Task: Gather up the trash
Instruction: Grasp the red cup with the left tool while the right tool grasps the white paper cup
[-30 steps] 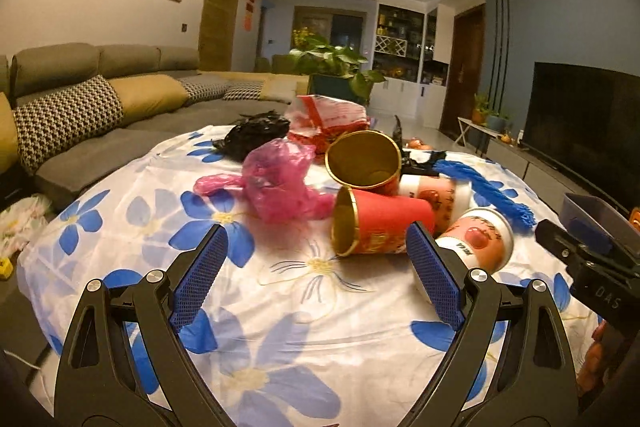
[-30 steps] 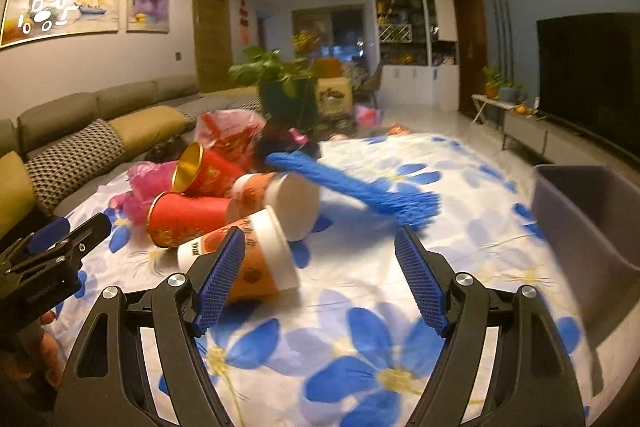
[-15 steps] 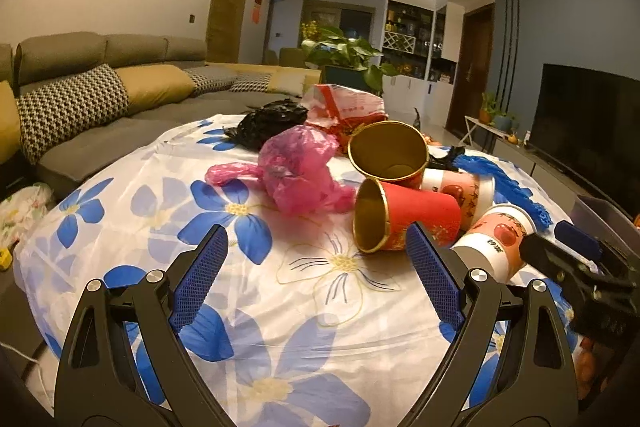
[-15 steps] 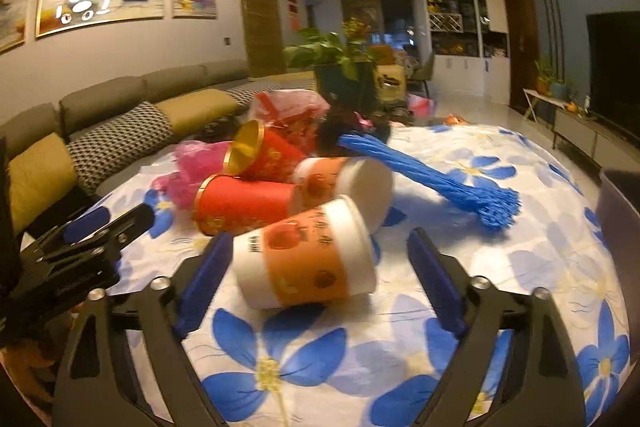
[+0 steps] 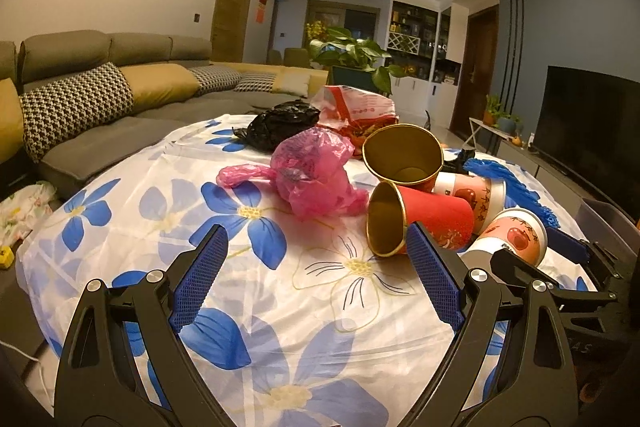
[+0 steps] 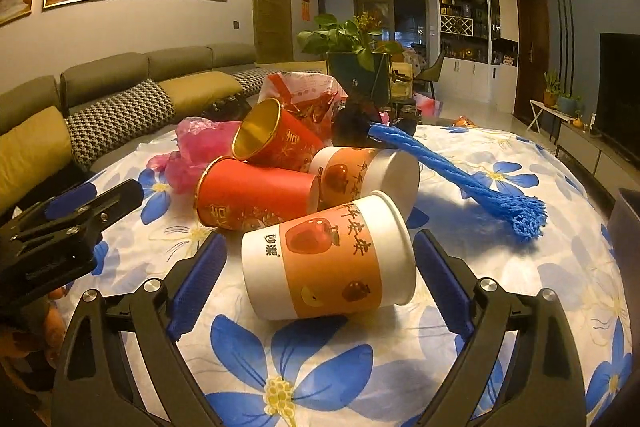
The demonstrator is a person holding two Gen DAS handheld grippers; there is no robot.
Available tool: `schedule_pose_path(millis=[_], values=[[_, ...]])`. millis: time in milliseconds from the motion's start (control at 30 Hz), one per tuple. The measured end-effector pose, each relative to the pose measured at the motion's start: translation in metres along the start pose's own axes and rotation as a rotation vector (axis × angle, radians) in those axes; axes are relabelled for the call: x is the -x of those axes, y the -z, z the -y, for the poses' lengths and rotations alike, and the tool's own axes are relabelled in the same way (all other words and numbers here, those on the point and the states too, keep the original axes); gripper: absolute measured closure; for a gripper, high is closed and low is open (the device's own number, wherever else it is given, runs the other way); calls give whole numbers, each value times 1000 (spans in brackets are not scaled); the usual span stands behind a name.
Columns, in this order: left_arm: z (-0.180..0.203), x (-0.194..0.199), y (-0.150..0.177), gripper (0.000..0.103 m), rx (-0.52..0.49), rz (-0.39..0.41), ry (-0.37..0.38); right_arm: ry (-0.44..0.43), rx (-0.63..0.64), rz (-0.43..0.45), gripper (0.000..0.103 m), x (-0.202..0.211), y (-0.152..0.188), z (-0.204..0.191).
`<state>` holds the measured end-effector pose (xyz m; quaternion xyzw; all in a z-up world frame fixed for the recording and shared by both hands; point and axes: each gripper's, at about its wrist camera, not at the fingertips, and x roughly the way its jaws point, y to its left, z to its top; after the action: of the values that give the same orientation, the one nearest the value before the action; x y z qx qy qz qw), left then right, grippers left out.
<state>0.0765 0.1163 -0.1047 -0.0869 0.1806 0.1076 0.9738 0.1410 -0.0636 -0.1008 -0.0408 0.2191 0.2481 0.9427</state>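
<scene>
Right claw, jaws just spread and straddling the nearest paper cup unclamped, is best advanced until the cup's middle is centred, then closed gently.

Orange-banded white cup lying on its side

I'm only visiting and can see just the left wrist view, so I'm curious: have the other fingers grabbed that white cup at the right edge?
Observer: Not yet. The right fingers have just been opening. The cup lies on its side between them, untouched.
Operator: Which way does it point?
Observer: In the right wrist view its wide rim points right and its narrow base points left.
Operator: Anything close behind it?
Observer: A red cup, also on its side.
</scene>
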Motion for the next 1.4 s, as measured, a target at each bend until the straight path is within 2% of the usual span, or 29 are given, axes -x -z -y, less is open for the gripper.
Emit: schedule_pose_path(millis=[133, 533, 767, 867, 933, 1167, 1300, 1400], values=[[0, -3, -1, 14, -8, -5, 8, -3, -8, -15, 18, -4, 0, 1], [8, -13, 0, 14, -32, -36, 52, 8, 8, -2, 20, 2, 5, 2], [21, -23, -4, 14, -50, -60, 115, 49, 1, 25, 20, 19, 6, 11], [28, -31, -6, 18, -64, -75, 147, 68, -9, 36, 20, 28, 7, 18], [32, -36, -7, 23, -70, -92, 174, 80, -20, 45, 20, 33, 6, 22], [42, -57, -3, 67, -87, -192, 283, 107, -31, 60, 20, 43, 7, 29], [48, -52, 0, 89, -99, -199, 330, 118, -37, 69, 20, 49, 7, 32], [54, -45, 1, 99, -115, -184, 353, 131, -42, 75, 20, 54, 8, 33]])
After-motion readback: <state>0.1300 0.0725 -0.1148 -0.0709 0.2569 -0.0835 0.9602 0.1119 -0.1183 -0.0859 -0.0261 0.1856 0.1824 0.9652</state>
